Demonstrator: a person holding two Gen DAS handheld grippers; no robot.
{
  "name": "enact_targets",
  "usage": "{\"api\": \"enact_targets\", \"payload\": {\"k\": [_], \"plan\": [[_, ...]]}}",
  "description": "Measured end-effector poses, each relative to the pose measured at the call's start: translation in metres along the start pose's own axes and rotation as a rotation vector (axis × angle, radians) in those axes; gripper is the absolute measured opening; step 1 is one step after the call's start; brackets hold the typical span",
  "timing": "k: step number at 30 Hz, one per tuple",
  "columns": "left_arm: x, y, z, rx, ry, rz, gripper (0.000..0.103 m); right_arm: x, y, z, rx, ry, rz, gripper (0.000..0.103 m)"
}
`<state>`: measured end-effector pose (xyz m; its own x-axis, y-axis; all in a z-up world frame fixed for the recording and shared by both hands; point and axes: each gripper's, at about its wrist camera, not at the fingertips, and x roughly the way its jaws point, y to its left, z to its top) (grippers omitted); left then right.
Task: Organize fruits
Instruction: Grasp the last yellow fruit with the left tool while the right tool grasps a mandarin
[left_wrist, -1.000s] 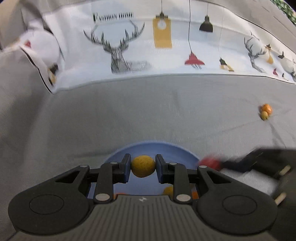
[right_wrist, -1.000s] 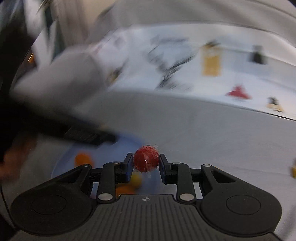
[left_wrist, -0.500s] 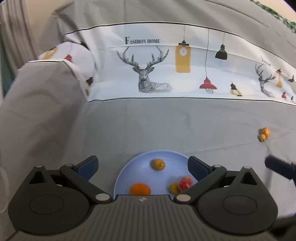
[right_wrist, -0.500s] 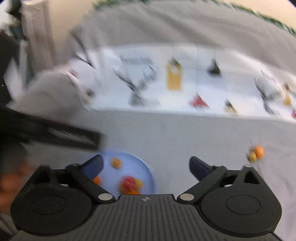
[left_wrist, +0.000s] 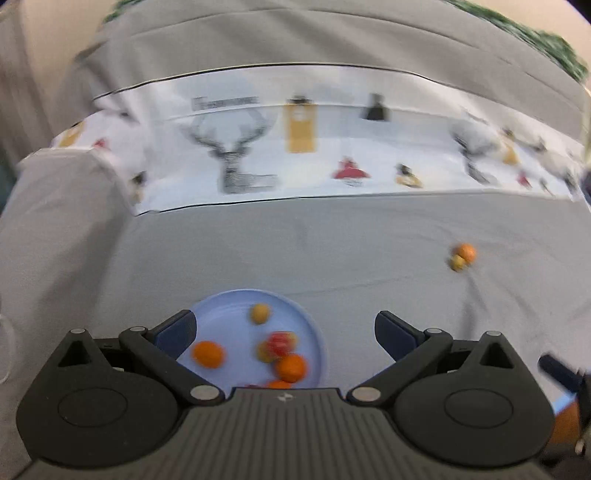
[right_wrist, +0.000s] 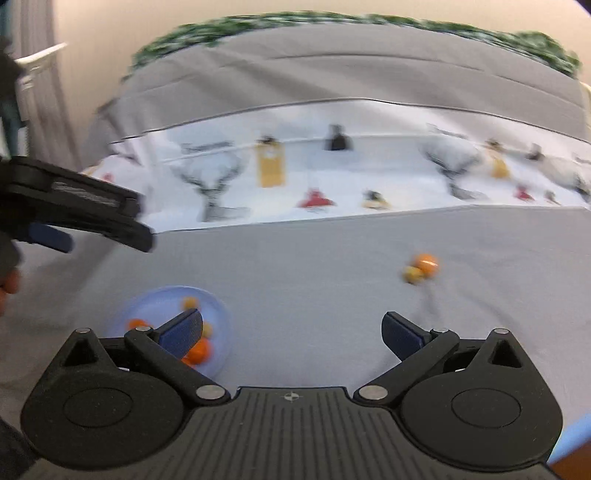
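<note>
a second ago each gripper pinched a fruit over the blue plate (left_wrist: 314, 332): the left gripper (left_wrist: 283, 328) a yellow-brown one, the right gripper (right_wrist: 291, 328) a red one. now both sets of jaws stand wide apart with nothing between them, the right pair just finishing its opening, and both views have pulled back from the plate. the yellow-brown fruit (left_wrist: 260, 313) lies at the plate's far side; the red fruit (left_wrist: 280, 341) sits nearer its middle, touching other pieces, with oranges (left_wrist: 208, 353) around it. so two more fruits are sorted, by my reading. one orange and yellow pair (right_wrist: 420, 268) is left on the grey bed cover (left_wrist: 332, 251), well right of the plate. the fruits look roundish through the blur, so no long axis or heading can be told.
</note>
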<state>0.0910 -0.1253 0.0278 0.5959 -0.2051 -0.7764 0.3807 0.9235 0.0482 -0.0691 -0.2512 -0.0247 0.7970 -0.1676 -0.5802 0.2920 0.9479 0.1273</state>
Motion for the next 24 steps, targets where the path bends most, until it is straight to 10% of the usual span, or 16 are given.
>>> {"api": "enact_targets", "payload": {"k": [8,12,20,24], "plan": [[0.07,-0.115,-0.009,0.204,0.008,-0.141,0.103,0.06,-0.132,-0.02,0.175,-0.006,-0.205,0.102],[0.133,-0.161,-0.014,0.305,0.069,-0.094,0.103,0.133,-0.188,-0.015,0.209,0.047,-0.205,0.102],[0.173,-0.177,0.026,0.183,0.111,-0.035,0.103,0.264,-0.195,0.032,0.261,0.081,-0.185,0.102],[0.163,-0.176,0.045,0.154,0.052,-0.043,0.103,0.296,-0.188,0.039,0.192,0.064,-0.257,0.081]]}}
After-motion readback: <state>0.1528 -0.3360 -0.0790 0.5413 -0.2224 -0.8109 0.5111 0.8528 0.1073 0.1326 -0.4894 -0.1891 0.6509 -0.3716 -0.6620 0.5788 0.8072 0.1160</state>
